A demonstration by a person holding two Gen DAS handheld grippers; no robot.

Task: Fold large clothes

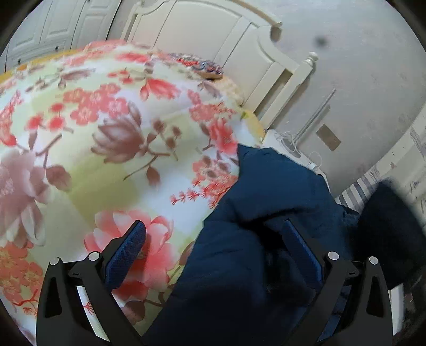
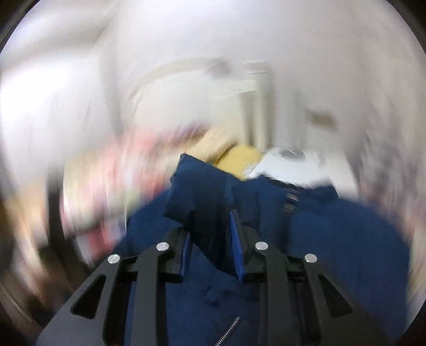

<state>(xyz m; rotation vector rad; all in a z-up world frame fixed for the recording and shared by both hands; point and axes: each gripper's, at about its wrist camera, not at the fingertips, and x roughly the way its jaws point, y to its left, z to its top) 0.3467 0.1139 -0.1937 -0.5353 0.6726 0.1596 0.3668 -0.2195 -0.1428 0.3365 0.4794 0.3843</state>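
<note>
A navy blue padded jacket (image 1: 266, 191) lies bunched on the floral bedspread (image 1: 106, 133), at the lower right of the left wrist view. My left gripper (image 1: 213, 226) stands wide open over the jacket's edge. Its left finger (image 1: 127, 252) is above the bedspread and its right finger (image 1: 300, 252) lies against dark fabric. The right wrist view is heavily blurred. There my right gripper (image 2: 210, 226) has its jaws close together, pinching a raised fold of the jacket (image 2: 202, 191). A zipper (image 2: 229, 330) shows near the bottom.
A cream headboard (image 1: 213, 34) stands behind the bed, with white wardrobe doors (image 1: 53, 24) at the top left and a pale wall (image 1: 359, 79) to the right. Striped cloth (image 1: 356, 191) and a dark blurred shape (image 1: 391, 218) sit at the right.
</note>
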